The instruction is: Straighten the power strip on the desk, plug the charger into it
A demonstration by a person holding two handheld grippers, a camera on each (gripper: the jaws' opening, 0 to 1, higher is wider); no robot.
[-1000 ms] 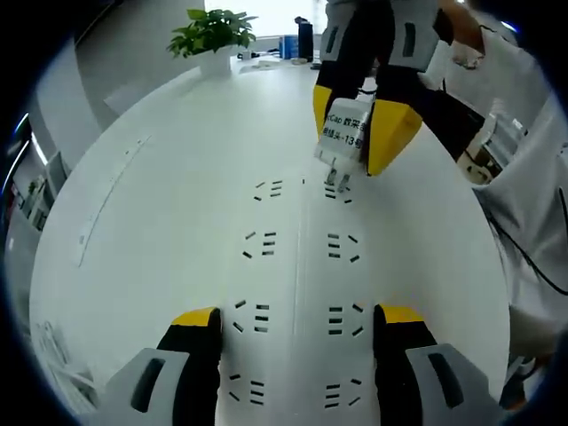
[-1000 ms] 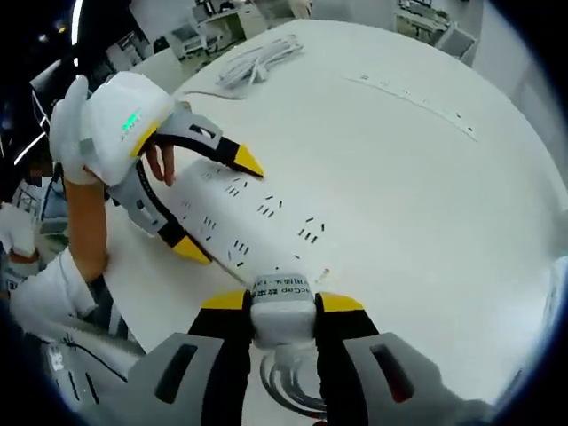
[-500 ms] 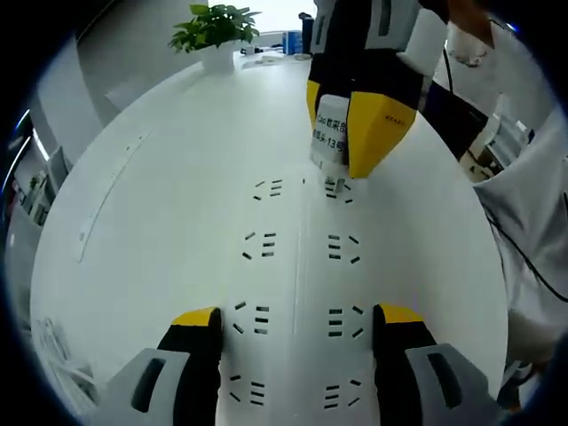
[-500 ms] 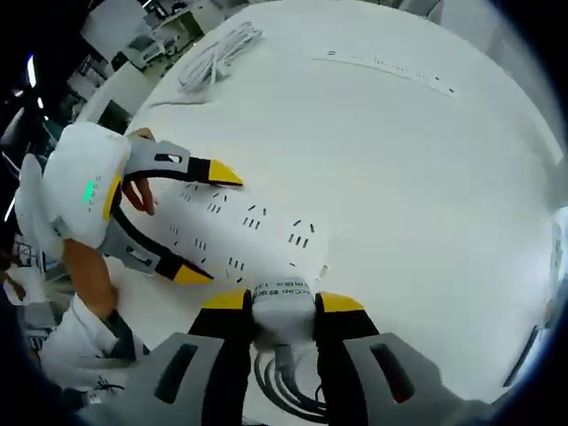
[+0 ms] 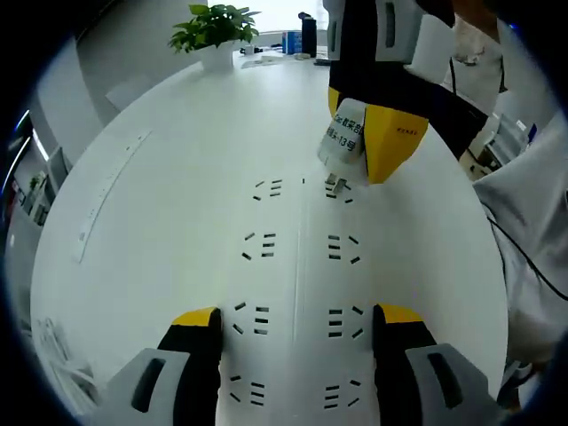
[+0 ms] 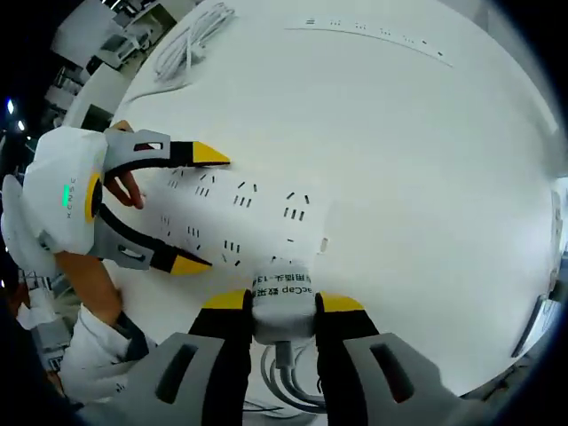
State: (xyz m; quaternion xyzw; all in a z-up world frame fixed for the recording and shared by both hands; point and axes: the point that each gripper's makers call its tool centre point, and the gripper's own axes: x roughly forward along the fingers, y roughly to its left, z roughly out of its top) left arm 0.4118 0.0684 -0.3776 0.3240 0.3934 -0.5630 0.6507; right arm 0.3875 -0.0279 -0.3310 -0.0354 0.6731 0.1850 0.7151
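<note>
A white power strip point(image 5: 297, 266) with two rows of sockets lies lengthwise on the white desk. My left gripper point(image 5: 297, 324) holds it across its width, one yellow-tipped jaw at each long edge. From the far end comes my right gripper point(image 5: 368, 133), shut on a white charger point(image 5: 344, 138) with printed text. The charger is tilted, and its prongs point(image 5: 335, 183) are at the far right socket; how deep they sit is unclear. In the right gripper view the charger point(image 6: 282, 306) sits between the jaws of my right gripper point(image 6: 282, 302) at the end of the strip point(image 6: 248, 209), and my left gripper point(image 6: 197, 209) clasps the strip further along.
A potted plant point(image 5: 213, 35) stands at the desk's far edge. A long narrow socket rail point(image 5: 106, 191) is set into the desk top. A coiled white cable point(image 6: 191, 40) lies beyond the strip. The charger's cable point(image 6: 284, 382) loops below. A person's white sleeve point(image 5: 532, 222) is at the right.
The right gripper has tilted the charger and shifted it slightly right over the far right socket. The left gripper and the strip have stayed put.
</note>
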